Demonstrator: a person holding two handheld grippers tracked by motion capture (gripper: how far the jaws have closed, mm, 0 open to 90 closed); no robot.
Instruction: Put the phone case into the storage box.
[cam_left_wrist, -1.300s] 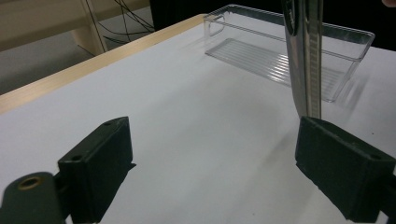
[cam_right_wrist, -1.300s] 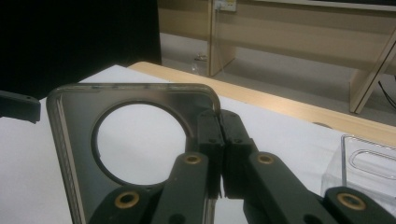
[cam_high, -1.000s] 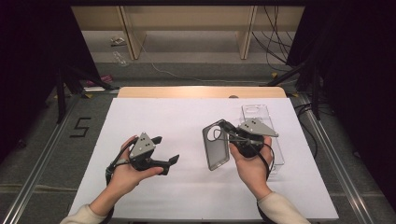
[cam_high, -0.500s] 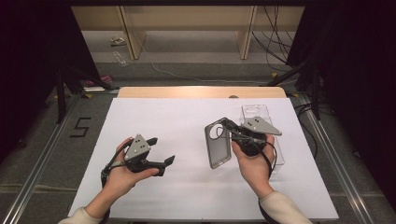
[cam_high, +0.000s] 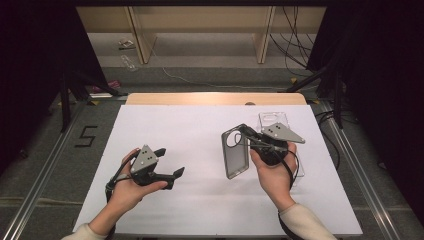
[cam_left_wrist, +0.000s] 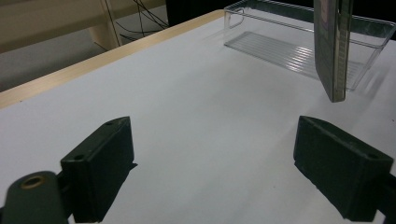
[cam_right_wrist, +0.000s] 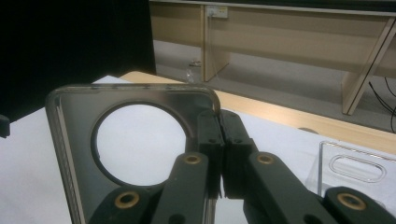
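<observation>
A smoky translucent phone case (cam_high: 234, 161) with a round camera hole hangs tilted above the white table, right of centre. My right gripper (cam_high: 245, 131) is shut on the case's top edge beside the hole. In the right gripper view the jaws (cam_right_wrist: 219, 128) pinch the case's (cam_right_wrist: 74, 140) thin wall. My left gripper (cam_high: 171, 161) is held low over the table's left part, open, with nothing between its jaws. In the left gripper view the gripper (cam_left_wrist: 210, 172) faces bare table, and the case (cam_left_wrist: 332, 46) hangs edge-on farther off.
A clear plastic tray (cam_high: 272, 119) lies on the table behind and under the right hand, also in the left gripper view (cam_left_wrist: 280, 51) and the right gripper view (cam_right_wrist: 355, 163). A wooden strip (cam_high: 215, 98) edges the table's far side. The white sheet (cam_high: 200, 200) covers the rest.
The left hand has drifted slightly to the left with its gripper still open. The right gripper and the case have stayed put.
</observation>
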